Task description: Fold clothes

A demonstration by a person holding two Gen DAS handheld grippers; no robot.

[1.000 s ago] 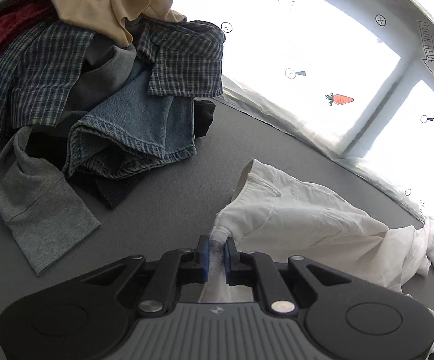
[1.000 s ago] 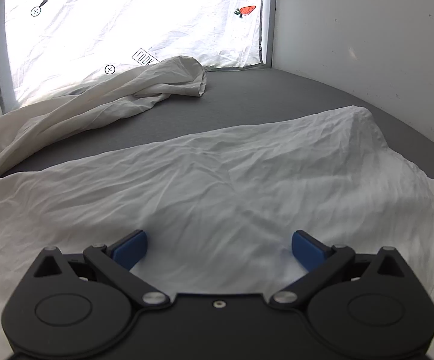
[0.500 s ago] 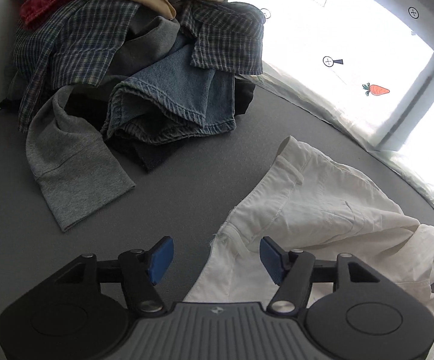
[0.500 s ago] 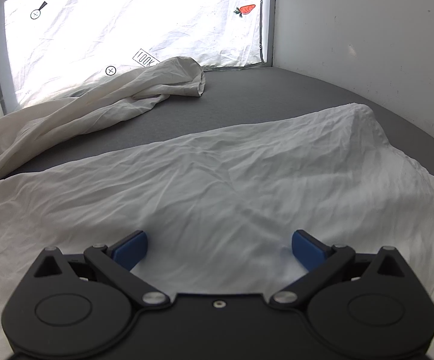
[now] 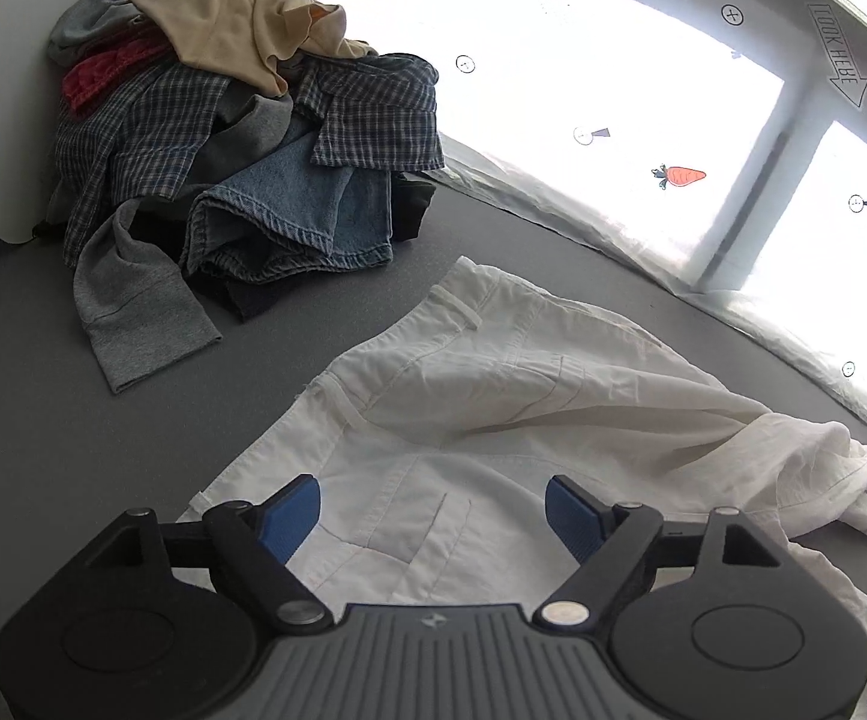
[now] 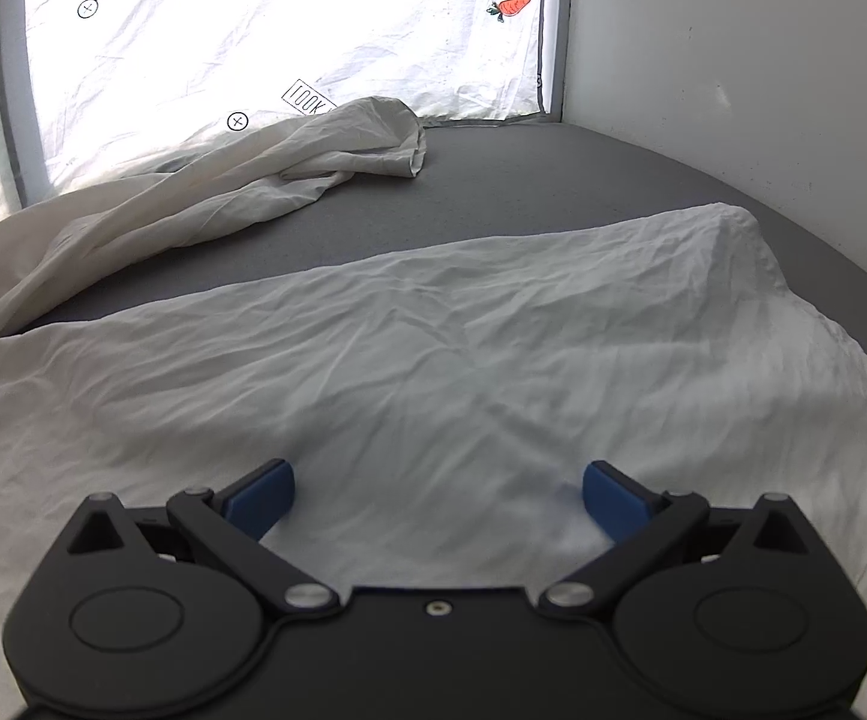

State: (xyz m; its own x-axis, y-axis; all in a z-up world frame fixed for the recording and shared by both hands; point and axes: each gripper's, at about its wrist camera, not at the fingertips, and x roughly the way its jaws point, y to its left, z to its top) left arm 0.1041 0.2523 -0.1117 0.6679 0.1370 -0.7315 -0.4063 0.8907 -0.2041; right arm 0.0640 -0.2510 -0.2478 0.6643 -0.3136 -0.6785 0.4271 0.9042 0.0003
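White trousers (image 5: 493, 396) lie spread on the grey table (image 5: 43, 420), waistband toward the left. My left gripper (image 5: 432, 516) is open and empty, hovering over the waistband and a back pocket. In the right wrist view one trouser leg (image 6: 463, 348) lies flat toward the right, and the other leg (image 6: 265, 174) runs crumpled toward the back. My right gripper (image 6: 438, 495) is open and empty, just above the flat leg.
A pile of unfolded clothes (image 5: 241, 138) sits at the back left: tan top, plaid shirt, denim, grey sleeve. A white printed sheet (image 5: 643, 90) covers the bright window behind. A white wall (image 6: 763, 60) bounds the table on the right.
My left gripper let go of the waistband corner, opened wide and drew back over the trousers, which now lie flat. The right gripper stayed open and still.
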